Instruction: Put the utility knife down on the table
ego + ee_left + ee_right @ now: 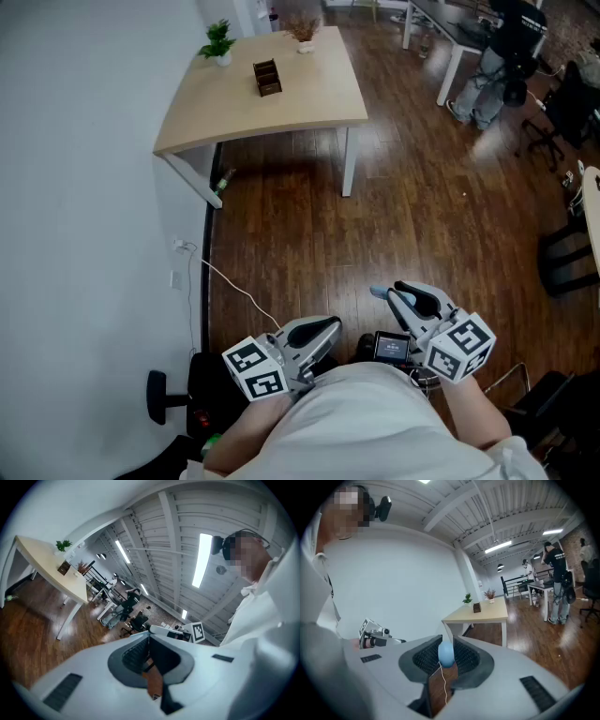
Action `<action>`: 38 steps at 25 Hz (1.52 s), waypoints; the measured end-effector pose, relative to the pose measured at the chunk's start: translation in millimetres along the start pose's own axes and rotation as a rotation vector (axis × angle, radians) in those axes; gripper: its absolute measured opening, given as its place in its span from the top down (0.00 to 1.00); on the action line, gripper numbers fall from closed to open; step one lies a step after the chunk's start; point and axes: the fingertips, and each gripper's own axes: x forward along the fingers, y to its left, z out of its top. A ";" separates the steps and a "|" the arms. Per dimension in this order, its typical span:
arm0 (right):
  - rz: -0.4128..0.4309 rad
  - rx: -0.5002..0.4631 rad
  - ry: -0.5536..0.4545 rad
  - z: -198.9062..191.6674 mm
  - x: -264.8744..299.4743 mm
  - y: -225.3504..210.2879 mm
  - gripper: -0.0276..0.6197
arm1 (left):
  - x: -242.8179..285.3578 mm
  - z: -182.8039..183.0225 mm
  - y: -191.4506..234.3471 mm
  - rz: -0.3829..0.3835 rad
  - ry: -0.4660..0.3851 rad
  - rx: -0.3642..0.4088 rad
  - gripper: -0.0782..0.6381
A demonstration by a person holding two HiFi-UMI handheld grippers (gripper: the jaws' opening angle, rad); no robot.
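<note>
Floor (422, 216) glossy dk wood; table (300, 94) matt pale wood

The utility knife (446, 654) shows only as a pale blue, rounded end, clamped between the 2 jaws of the right gripper (447, 644). In the head view that blue end (379, 292) pokes out just past the jaw tips, held in the air. The table (309, 94), a light wood top on white legs, stands well apart from it, against the white wall (84, 187).
</note>
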 end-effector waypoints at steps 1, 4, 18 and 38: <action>0.003 -0.001 0.002 -0.1 3.2 2.4 0.84 | -2.7 0.4 1.6 0.001 -0.001 -0.001 0.88; 0.012 -0.007 0.008 0.5 14.6 9.8 0.84 | -11.0 3.4 7.9 0.003 -0.006 -0.002 0.88; -0.006 -0.046 0.004 12.9 59.9 43.4 0.84 | -50.3 22.3 37.9 -0.029 -0.009 -0.007 0.88; -0.024 -0.050 0.027 33.0 131.9 12.2 0.84 | -67.8 50.1 100.1 0.031 -0.027 -0.053 0.89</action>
